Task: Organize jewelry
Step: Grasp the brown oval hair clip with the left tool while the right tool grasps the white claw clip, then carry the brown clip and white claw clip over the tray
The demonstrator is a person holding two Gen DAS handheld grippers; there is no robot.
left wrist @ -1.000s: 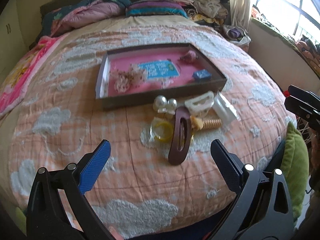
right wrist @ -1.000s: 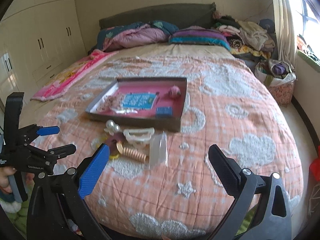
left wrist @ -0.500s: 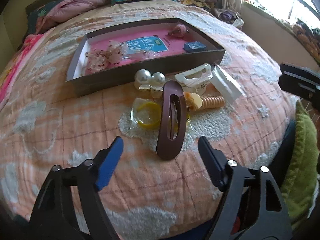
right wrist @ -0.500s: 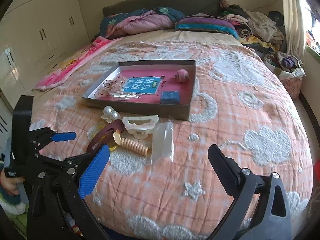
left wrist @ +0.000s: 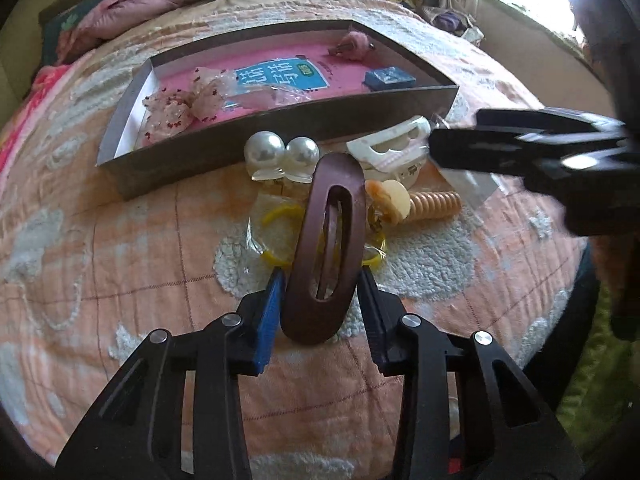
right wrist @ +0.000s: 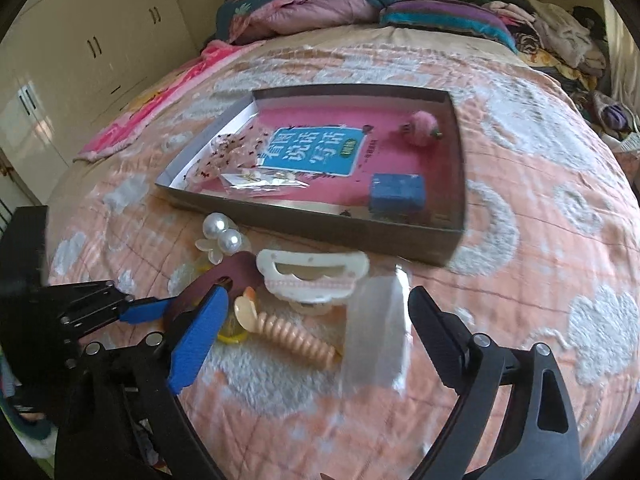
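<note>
The left gripper has its jaws closed around the near end of the brown oval hair clip on the bed, a light, stiff, smooth piece likely to slip, while the right gripper hangs wide open, empty.

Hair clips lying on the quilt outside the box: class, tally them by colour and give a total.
Brown: 1, the oval clip
White: 1, the claw clip
Pearl: 1, the two-pearl clip
Peach: 1, the spiral clip
Total: 4
</note>
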